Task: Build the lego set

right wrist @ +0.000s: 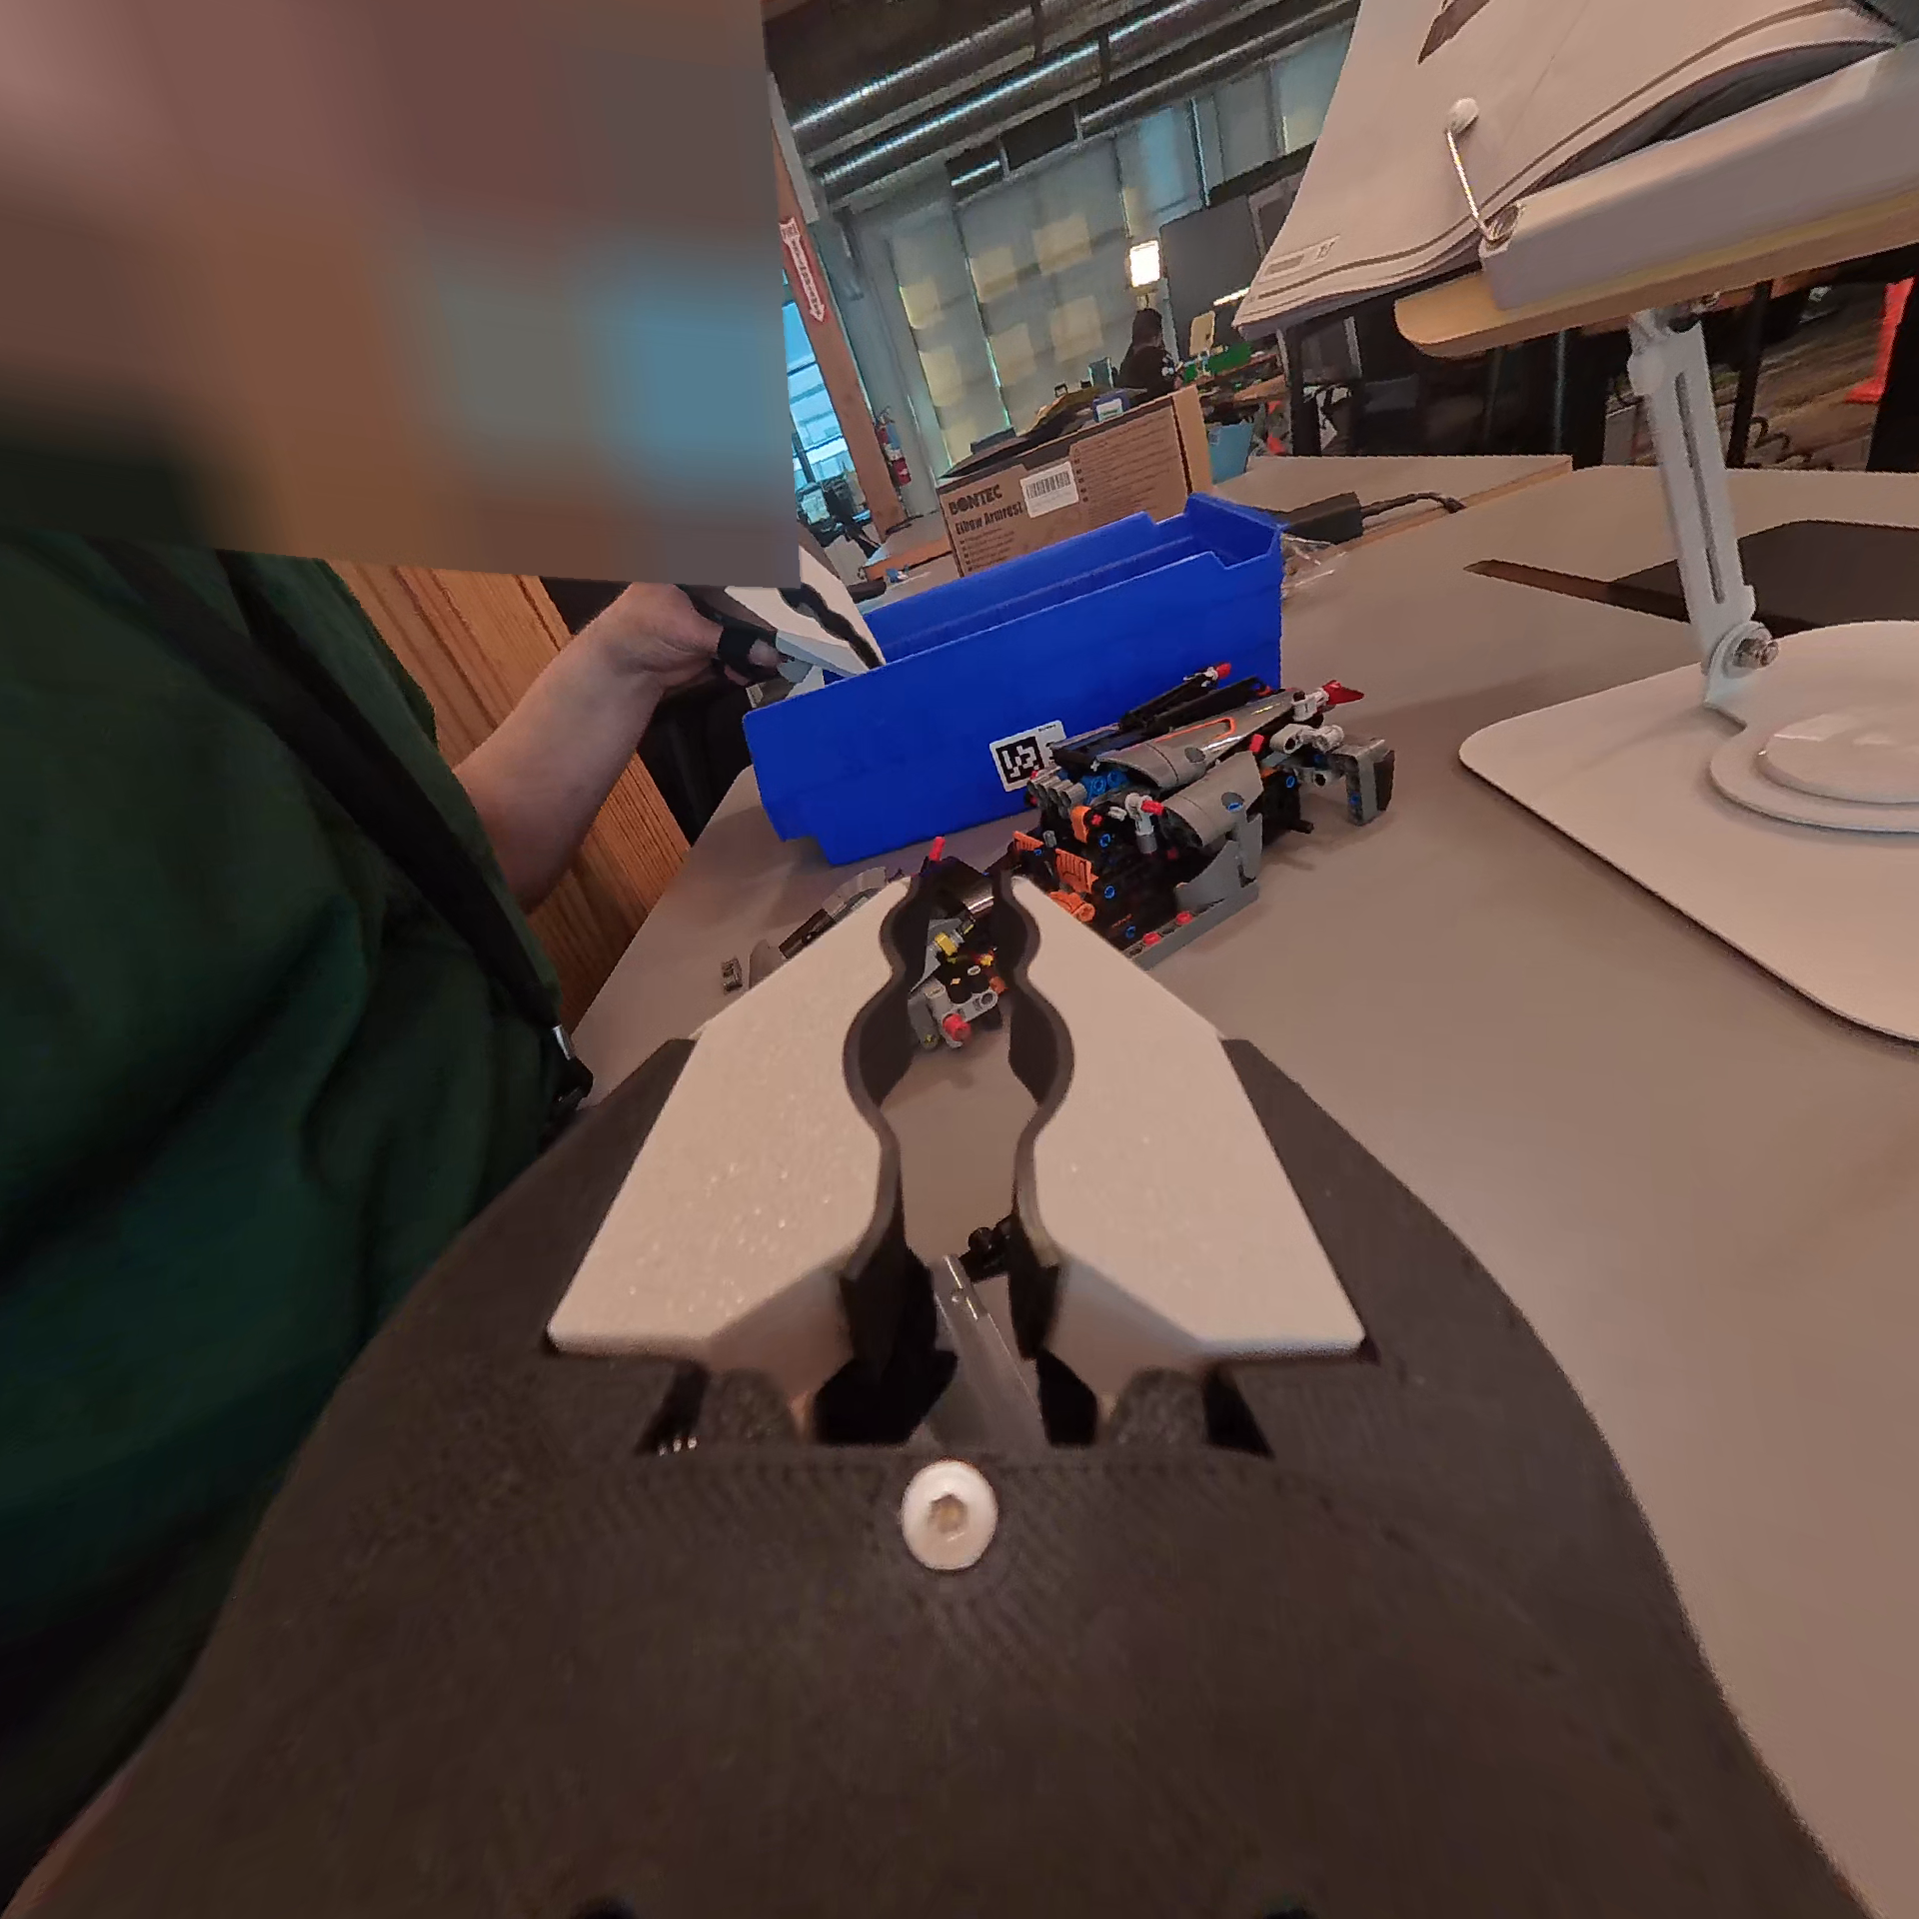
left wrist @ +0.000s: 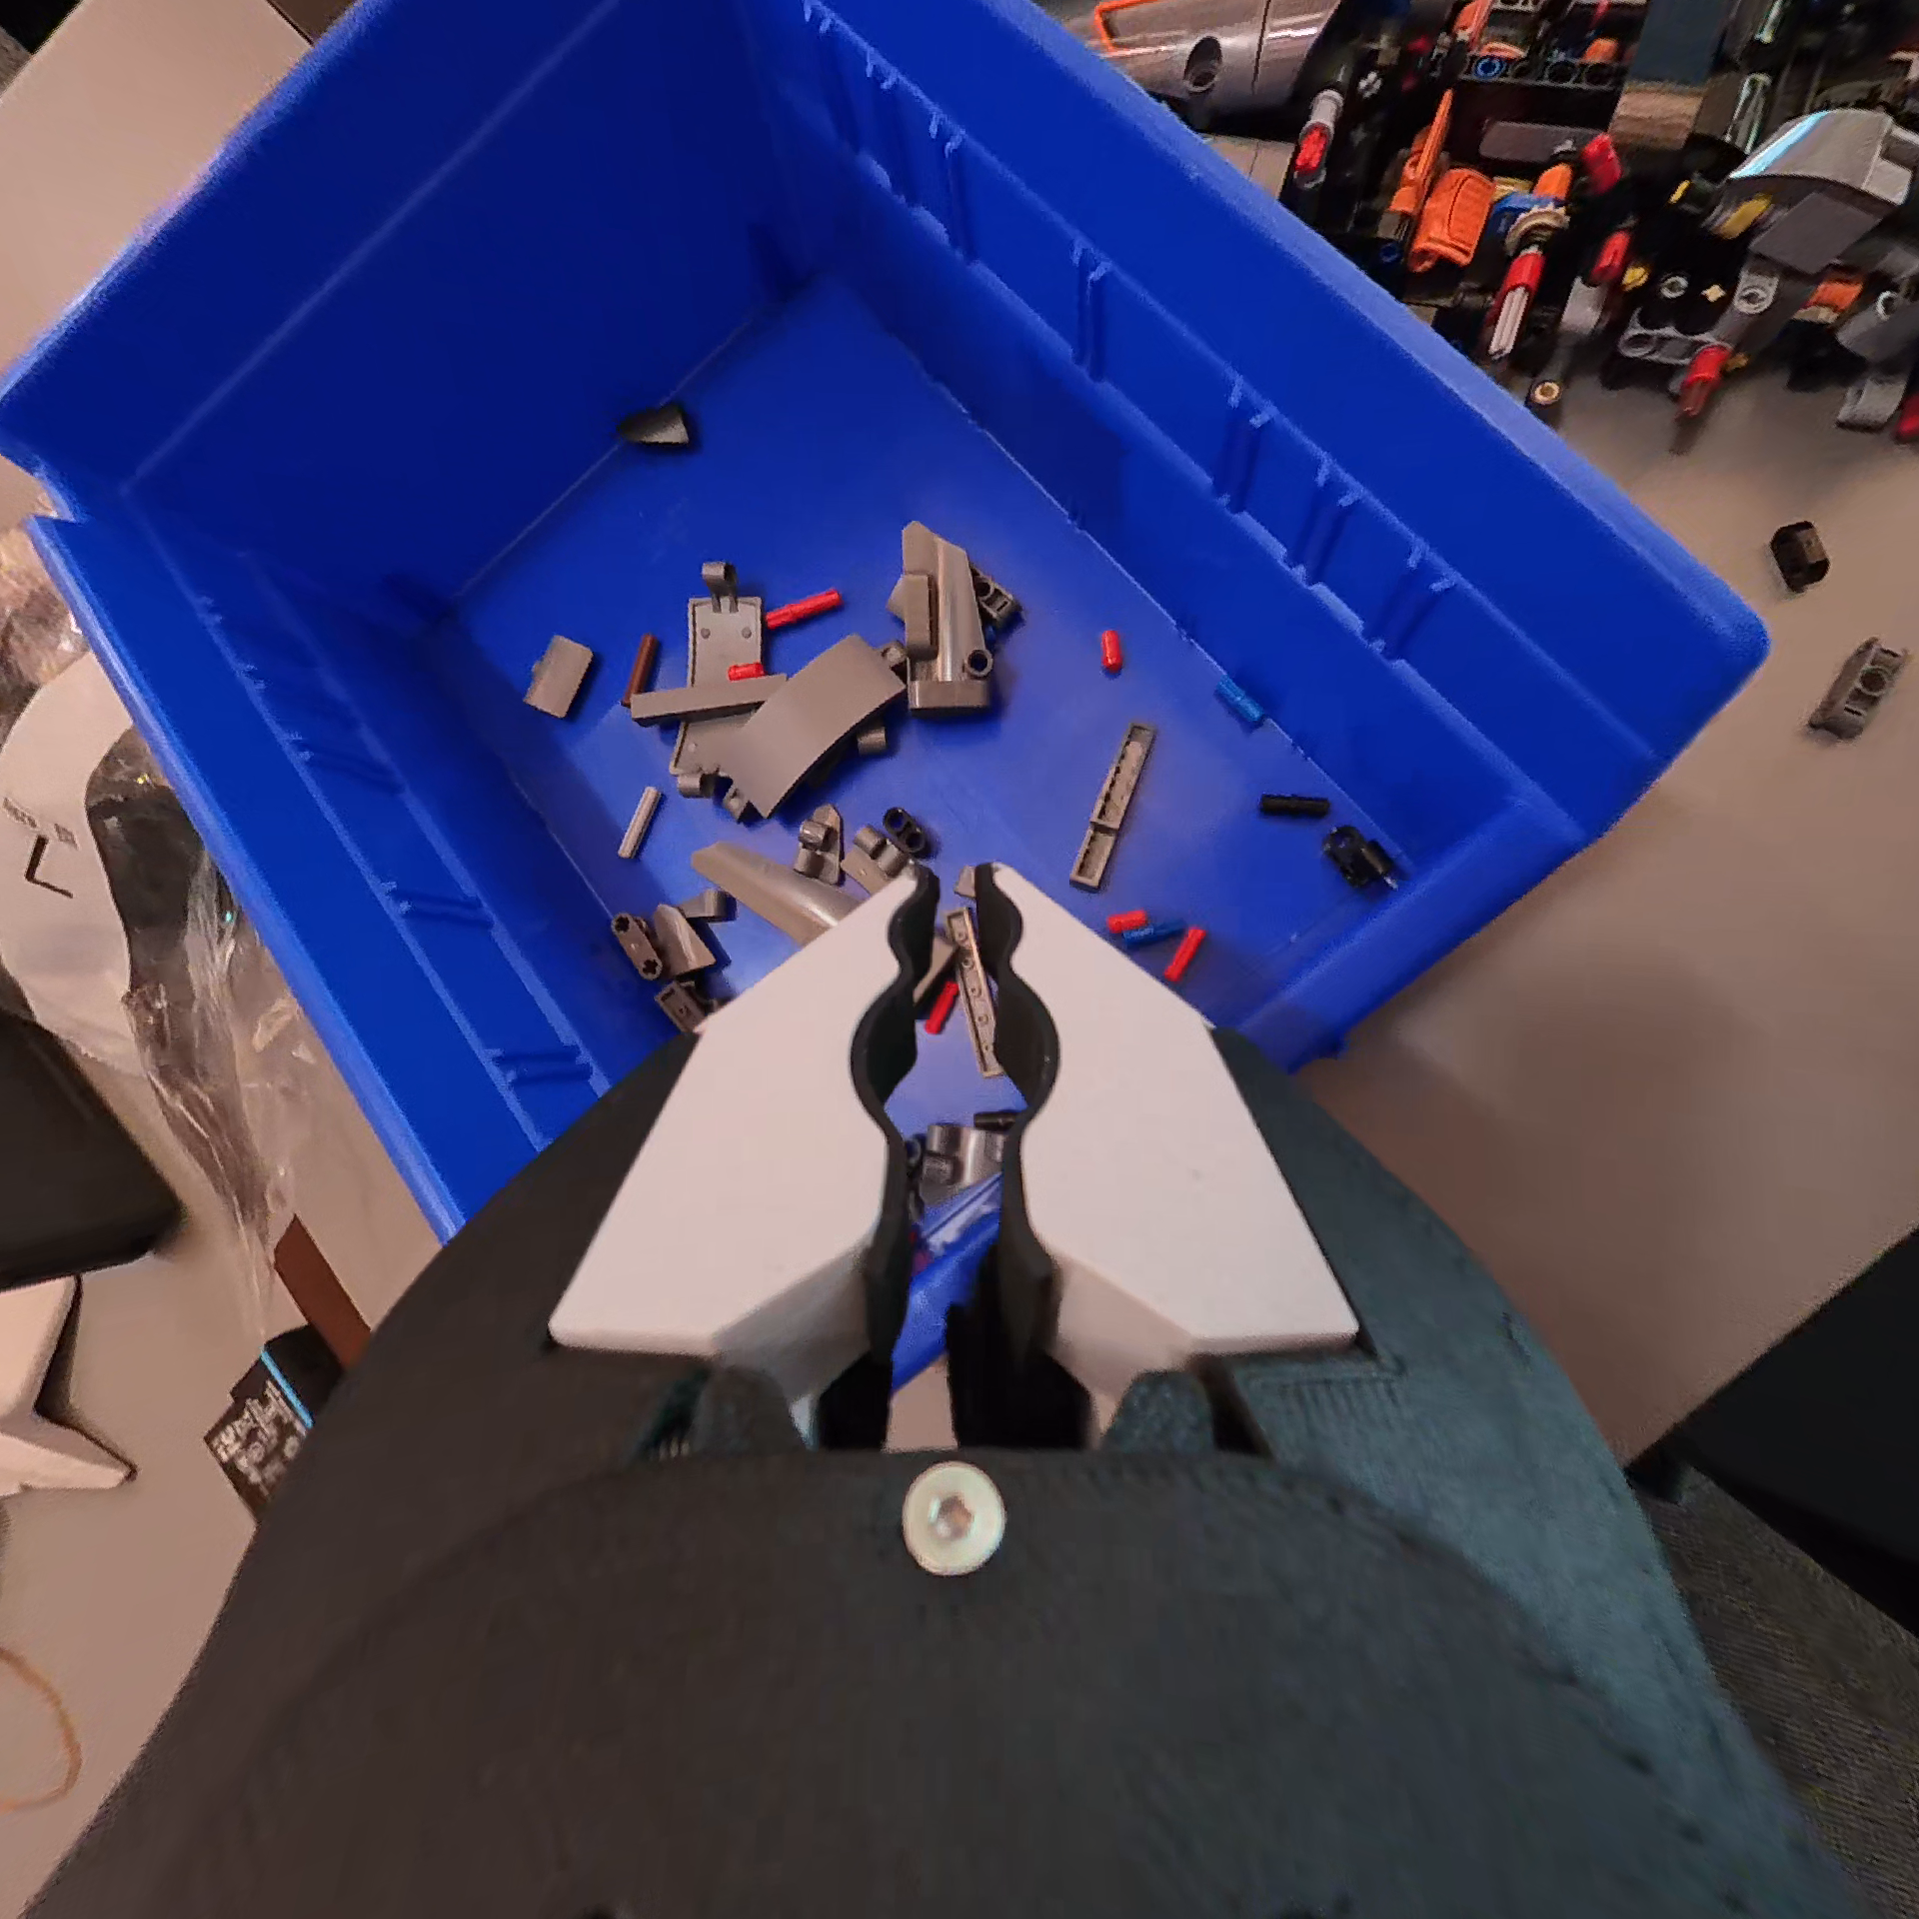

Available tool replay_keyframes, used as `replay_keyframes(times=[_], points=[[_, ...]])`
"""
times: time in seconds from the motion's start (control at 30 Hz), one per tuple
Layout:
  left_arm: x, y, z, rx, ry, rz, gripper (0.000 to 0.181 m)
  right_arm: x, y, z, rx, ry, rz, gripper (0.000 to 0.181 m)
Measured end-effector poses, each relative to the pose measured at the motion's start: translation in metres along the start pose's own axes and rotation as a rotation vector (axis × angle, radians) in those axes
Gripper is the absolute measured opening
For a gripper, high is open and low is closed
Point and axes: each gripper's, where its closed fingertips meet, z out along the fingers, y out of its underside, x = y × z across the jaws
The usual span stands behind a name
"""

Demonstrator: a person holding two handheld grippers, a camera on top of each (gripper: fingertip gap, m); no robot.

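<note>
A blue bin [left wrist: 1350, 343] holds several loose lego pieces: a curved grey panel [left wrist: 820, 722], a long grey beam [left wrist: 1116, 805], red pins [left wrist: 802, 610] and small black connectors. My left gripper [left wrist: 953, 881] hovers over the bin's near end, jaws slightly apart and empty. The part-built lego model [right wrist: 1194, 810], grey, black and orange, stands on the table beside the bin [right wrist: 1038, 665]. My right gripper [right wrist: 964, 888] points at the model from a short way off, jaws slightly apart and empty. A small sub-assembly [right wrist: 950, 987] lies on the table just beyond its fingertips.
Two loose dark pieces [left wrist: 1799, 556] [left wrist: 1859, 685] lie on the table right of the bin. A white book stand [right wrist: 1713, 789] with an open manual stands at the right. A cardboard box [right wrist: 1080, 488] sits behind the bin. A person's green sleeve [right wrist: 208, 1038] fills the left. The left gripper is farther from the part-built lego model [right wrist: 1194, 810], some 30 centimeters, than the right, some 15 centimeters.
</note>
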Motion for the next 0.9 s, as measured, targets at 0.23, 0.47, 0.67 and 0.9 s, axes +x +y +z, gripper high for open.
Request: replay_keyframes(times=[0.23, 0.47, 0.67, 0.9], points=[[-0.005, -0.009, 0.026, -0.035, -0.020, 0.029, 0.017, -0.001, 0.001, 0.001, -0.008, -0.008, 0.008, 0.012], [-0.015, -0.018, 0.069, -0.135, -0.029, 0.053, 0.043, -0.003, 0.001, 0.000, -0.001, -0.019, 0.001, 0.012], [-0.017, -0.004, 0.096, -0.269, 0.039, 0.001, 0.069, -0.006, -0.001, -0.002, 0.015, -0.033, -0.004, 0.013], [-0.006, 0.008, 0.092, -0.326, 0.067, -0.001, 0.018, -0.010, -0.001, -0.003, 0.021, -0.046, -0.011, 0.012]])
